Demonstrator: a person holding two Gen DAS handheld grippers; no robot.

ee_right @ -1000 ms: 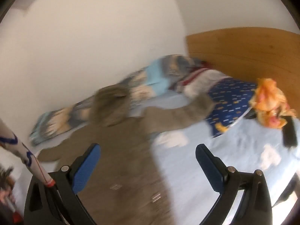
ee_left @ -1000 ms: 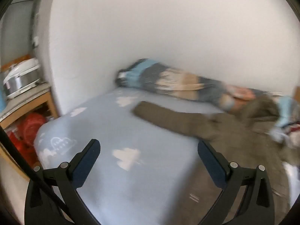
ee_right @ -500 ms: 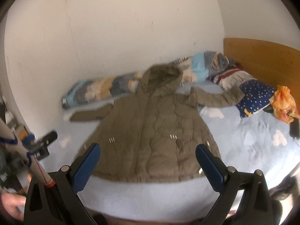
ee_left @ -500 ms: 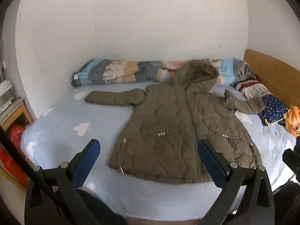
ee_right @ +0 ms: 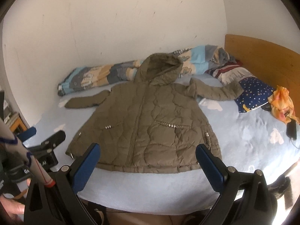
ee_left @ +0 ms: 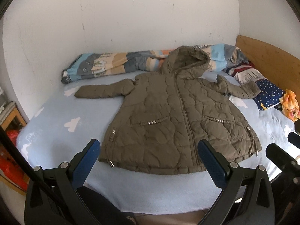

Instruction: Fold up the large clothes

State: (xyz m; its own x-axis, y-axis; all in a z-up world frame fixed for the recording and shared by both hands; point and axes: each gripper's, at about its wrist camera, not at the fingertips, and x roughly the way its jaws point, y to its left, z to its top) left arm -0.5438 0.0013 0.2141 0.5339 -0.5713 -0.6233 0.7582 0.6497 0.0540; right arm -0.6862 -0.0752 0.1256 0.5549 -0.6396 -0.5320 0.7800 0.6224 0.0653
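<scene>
The coat (ee_left: 176,116) is lying flat and zipped on the bed (ee_left: 56,131), sleeves spread, hood up; no fold is showing yet. Both grippers, left (ee_left: 149,161) and right (ee_right: 148,161), are hovering with jaws wide apart, holding nothing.

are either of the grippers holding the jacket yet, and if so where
Nothing is held. The left gripper and right gripper are both open, short of the olive quilted hooded jacket lying flat on the bed.

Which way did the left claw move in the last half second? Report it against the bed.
Cannot tell any real shift. The left claw hovers open before the bed's near edge, and the brown hooded jacket sits framed alike in both.
</scene>
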